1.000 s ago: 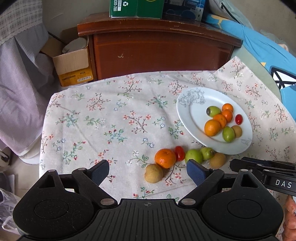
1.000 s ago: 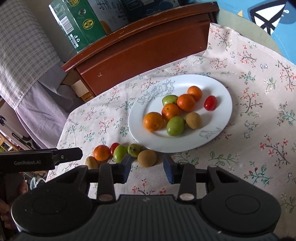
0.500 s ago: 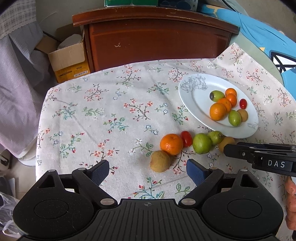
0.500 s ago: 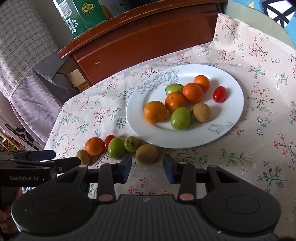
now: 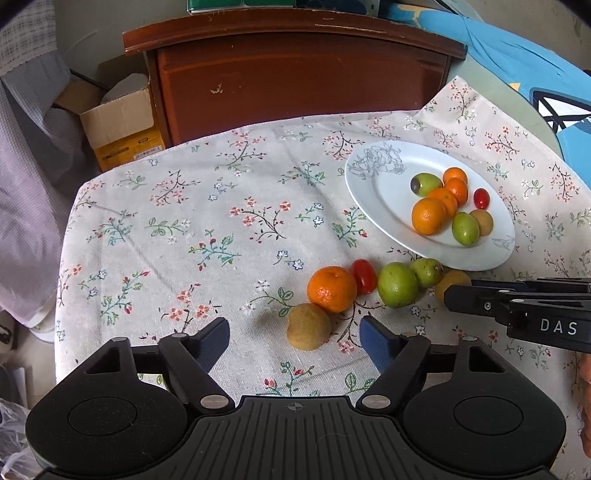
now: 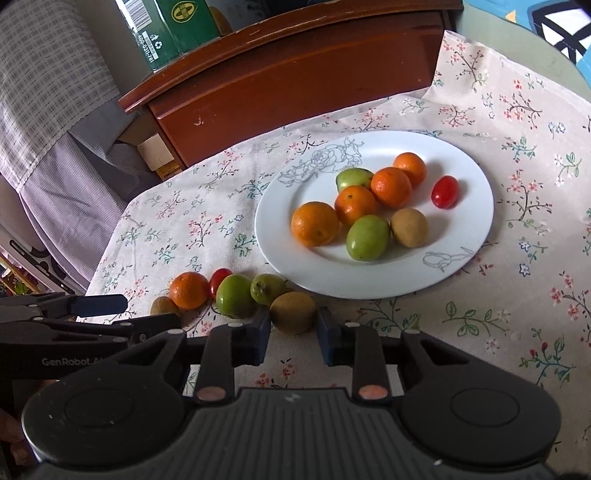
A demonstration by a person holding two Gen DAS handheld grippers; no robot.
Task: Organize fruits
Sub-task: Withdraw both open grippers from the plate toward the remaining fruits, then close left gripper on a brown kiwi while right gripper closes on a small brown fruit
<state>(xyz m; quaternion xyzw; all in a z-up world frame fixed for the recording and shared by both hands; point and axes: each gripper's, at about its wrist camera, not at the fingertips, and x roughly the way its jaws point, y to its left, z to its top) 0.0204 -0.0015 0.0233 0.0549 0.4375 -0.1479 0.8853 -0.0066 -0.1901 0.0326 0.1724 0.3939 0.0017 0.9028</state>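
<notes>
A white plate (image 5: 380,192) (image 6: 469,221) on the floral tablecloth holds several oranges, green fruits, a kiwi and a red tomato. Loose fruit lies in a row in front of it: a brown kiwi (image 5: 308,326), an orange (image 5: 331,289), a red tomato (image 5: 364,276), two green fruits (image 5: 397,284) and another kiwi (image 6: 293,312). My left gripper (image 5: 293,341) is open, its fingers either side of the near kiwi. My right gripper (image 6: 291,334) is open, its fingers flanking the kiwi by the plate, not closed on it.
A dark wooden cabinet (image 5: 295,81) stands behind the table. A cardboard box (image 5: 122,129) sits to its left, with hanging cloth at the far left. Green cartons (image 6: 173,29) rest on the cabinet. A blue sheet (image 5: 517,62) lies at the right.
Both grippers have moved forward and down toward the row of loose fruit. The left now brackets the near kiwi; the right now brackets the kiwi by the plate. Fruit has not moved.
</notes>
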